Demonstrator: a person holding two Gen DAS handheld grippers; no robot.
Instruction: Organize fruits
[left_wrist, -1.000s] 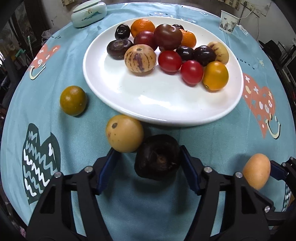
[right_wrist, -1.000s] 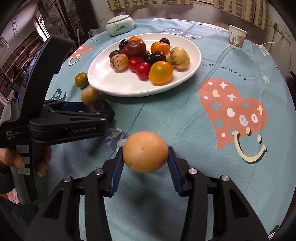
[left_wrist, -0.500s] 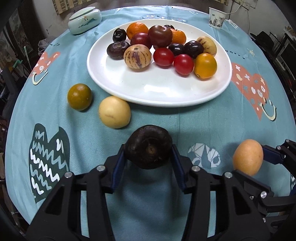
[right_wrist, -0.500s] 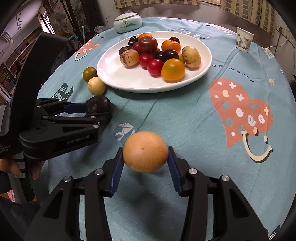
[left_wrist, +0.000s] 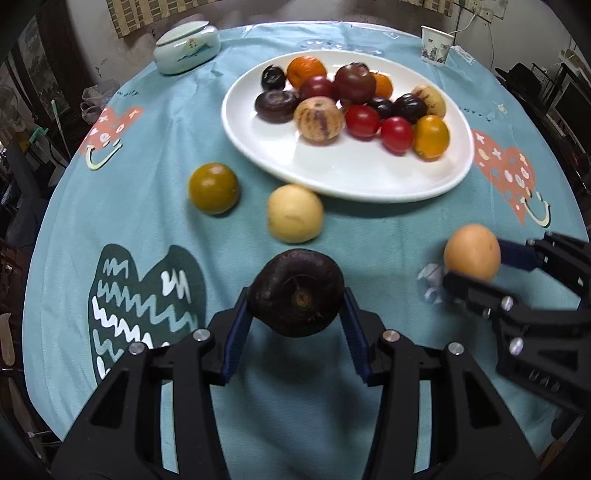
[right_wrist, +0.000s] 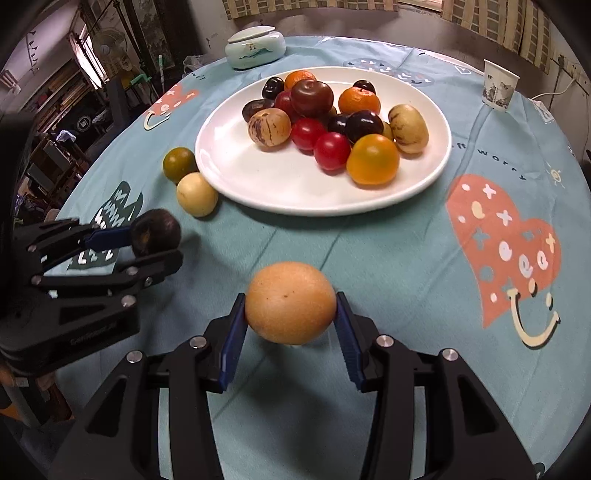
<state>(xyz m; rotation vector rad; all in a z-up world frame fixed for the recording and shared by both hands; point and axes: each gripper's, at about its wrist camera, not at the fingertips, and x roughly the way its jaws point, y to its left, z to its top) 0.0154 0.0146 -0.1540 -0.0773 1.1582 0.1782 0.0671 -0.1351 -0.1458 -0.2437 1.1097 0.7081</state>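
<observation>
Left wrist view: your left tongs clamp the dark brown round fruit above the bench; your right tongs pinch the tan oval fruit, short of the white plate.

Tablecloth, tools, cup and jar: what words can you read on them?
"worry": on the tablecloth, right of the plate; the letters before it are unclear.
"GenRobot.AI": on the body of the left tool holding the dark fruit; blurred, so a likely reading.
Paper cup and jar: print too small to read.
</observation>
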